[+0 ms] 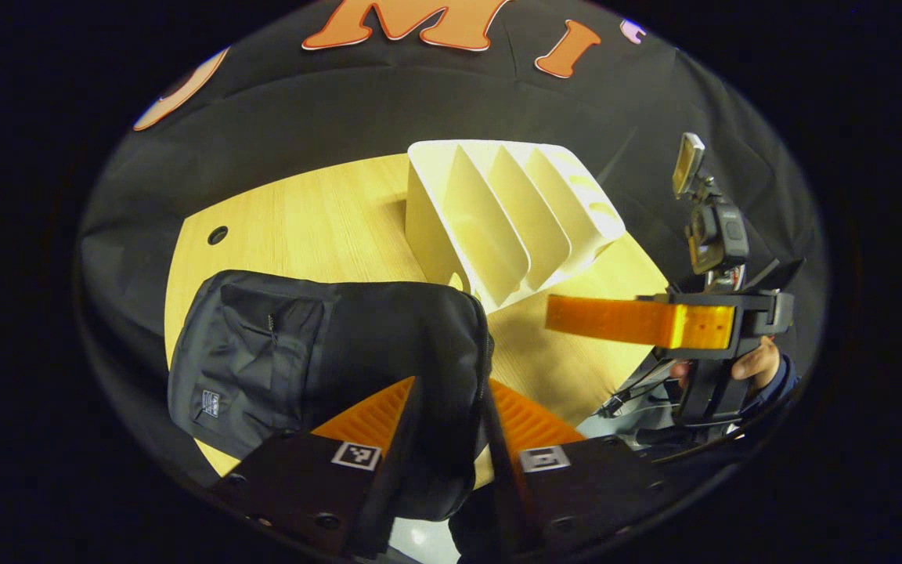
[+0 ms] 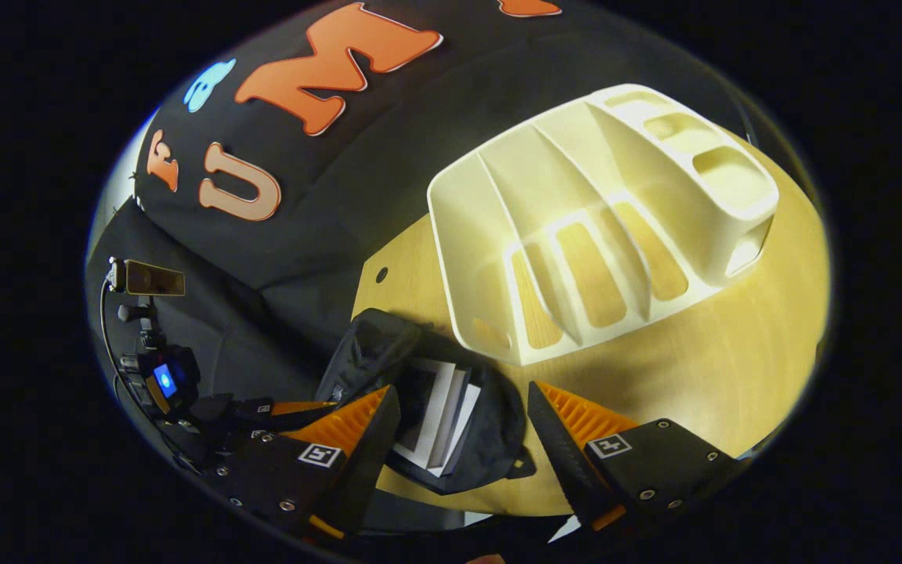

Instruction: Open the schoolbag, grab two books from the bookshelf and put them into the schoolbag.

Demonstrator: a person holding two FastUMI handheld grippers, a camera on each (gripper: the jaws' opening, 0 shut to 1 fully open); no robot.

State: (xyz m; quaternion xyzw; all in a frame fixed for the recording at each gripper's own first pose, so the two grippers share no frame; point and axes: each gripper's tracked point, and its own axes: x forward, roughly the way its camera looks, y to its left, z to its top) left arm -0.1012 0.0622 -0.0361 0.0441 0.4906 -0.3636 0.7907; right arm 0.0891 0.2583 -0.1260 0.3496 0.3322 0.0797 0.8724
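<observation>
The black schoolbag (image 1: 302, 352) lies on the wooden table (image 1: 326, 219). My left gripper (image 1: 451, 381) has the bag's rim between its fingers, and both press on the fabric. In the right gripper view the schoolbag (image 2: 490, 439) lies open with two books (image 2: 435, 423) inside, their white page edges showing. My right gripper (image 2: 463, 389) hovers open just above that opening with nothing between its fingers. The white bookshelf (image 1: 506, 219) stands behind the bag with bare slots. The right gripper (image 1: 576, 317) shows side-on, right of the bag, held by a hand (image 1: 756, 360).
A small round hole (image 1: 218, 234) sits in the table's far left corner. The black booth cloth hangs close behind the bookshelf (image 2: 600, 219). The left gripper (image 2: 302, 407) rests at the bag's left edge. Bare wood (image 2: 733, 360) stretches right of the bag.
</observation>
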